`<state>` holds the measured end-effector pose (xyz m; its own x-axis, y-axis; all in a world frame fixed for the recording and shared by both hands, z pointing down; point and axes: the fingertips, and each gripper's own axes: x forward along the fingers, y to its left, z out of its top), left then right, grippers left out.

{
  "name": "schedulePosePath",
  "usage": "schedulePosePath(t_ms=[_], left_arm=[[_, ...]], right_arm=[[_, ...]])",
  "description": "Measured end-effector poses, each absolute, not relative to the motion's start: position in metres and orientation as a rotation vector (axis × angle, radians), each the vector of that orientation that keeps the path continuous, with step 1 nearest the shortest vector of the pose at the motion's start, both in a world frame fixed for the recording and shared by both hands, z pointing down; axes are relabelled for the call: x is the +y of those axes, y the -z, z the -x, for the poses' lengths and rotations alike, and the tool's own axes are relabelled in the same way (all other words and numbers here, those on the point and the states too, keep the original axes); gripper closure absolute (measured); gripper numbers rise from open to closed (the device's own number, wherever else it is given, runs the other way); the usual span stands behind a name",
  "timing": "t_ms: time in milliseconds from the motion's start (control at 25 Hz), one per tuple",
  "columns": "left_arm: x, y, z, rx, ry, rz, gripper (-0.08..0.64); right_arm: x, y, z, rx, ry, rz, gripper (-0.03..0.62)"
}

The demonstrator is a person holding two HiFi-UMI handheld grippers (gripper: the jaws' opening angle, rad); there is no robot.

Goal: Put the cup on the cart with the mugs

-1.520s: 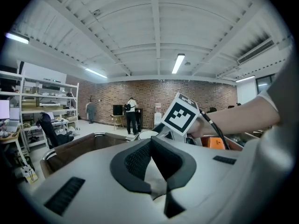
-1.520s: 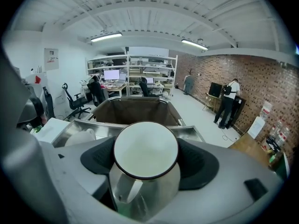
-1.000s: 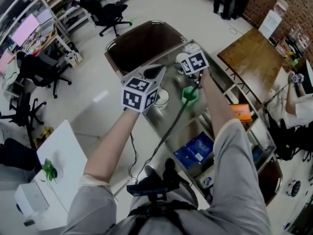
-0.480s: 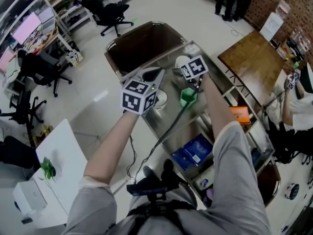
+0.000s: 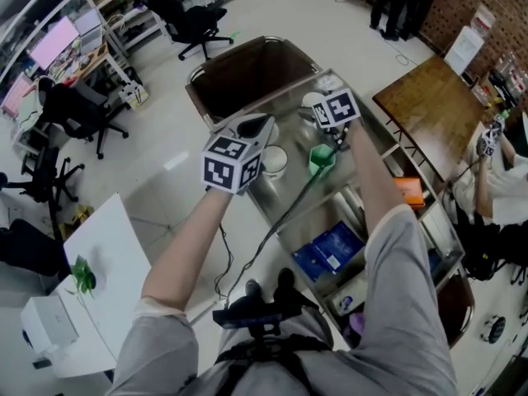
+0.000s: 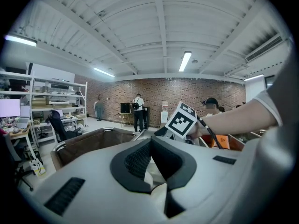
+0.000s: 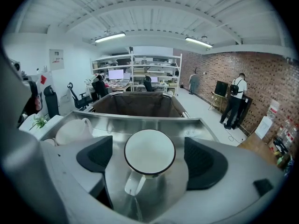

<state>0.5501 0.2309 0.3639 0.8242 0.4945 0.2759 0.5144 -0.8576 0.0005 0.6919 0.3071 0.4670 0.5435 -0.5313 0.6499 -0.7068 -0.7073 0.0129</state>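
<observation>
Since the earlier frame the right gripper (image 7: 148, 161) has let go: its jaws are opening, pads clear of the cup (image 7: 149, 149). The cup stands upright at frame centre on the cart (image 7: 140, 123), with a mug (image 7: 74, 130) at left. The left gripper (image 6: 150, 146) is closed and empty. Risk: a withdrawing pad could snag the handle, which points toward the gripper, and tip the cup.

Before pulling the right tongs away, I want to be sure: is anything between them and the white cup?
Nothing visible. The white dark-rimmed cup stands on the steel cart between the opening right tongs, with a gap on each side.
</observation>
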Motion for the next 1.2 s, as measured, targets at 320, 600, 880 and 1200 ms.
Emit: schedulePosePath(t_ms=[320, 600, 880, 1200], left_arm=[[0.195, -0.347, -0.500, -0.815, 0.337, 2.950, 0.558], [0.176, -0.354, -0.424, -0.912, 0.321, 2.945, 0.558], [0.153, -0.365, -0.342, -0.947, 0.318, 2.959, 0.558], [0.122, -0.389, -0.249, -0.928, 0.310, 2.975, 0.558]], right_arm=[[0.309, -0.412, -0.643, -0.944, -0.831, -2.564, 0.154], [0.321, -0.375, -0.545, -0.759, -0.727, -2.680, 0.445], [0.313, -0.356, -0.421, -0.726, -0.646, -2.794, 0.581], [0.291, -0.355, -0.283, -0.763, -0.512, -2.938, 0.581]])
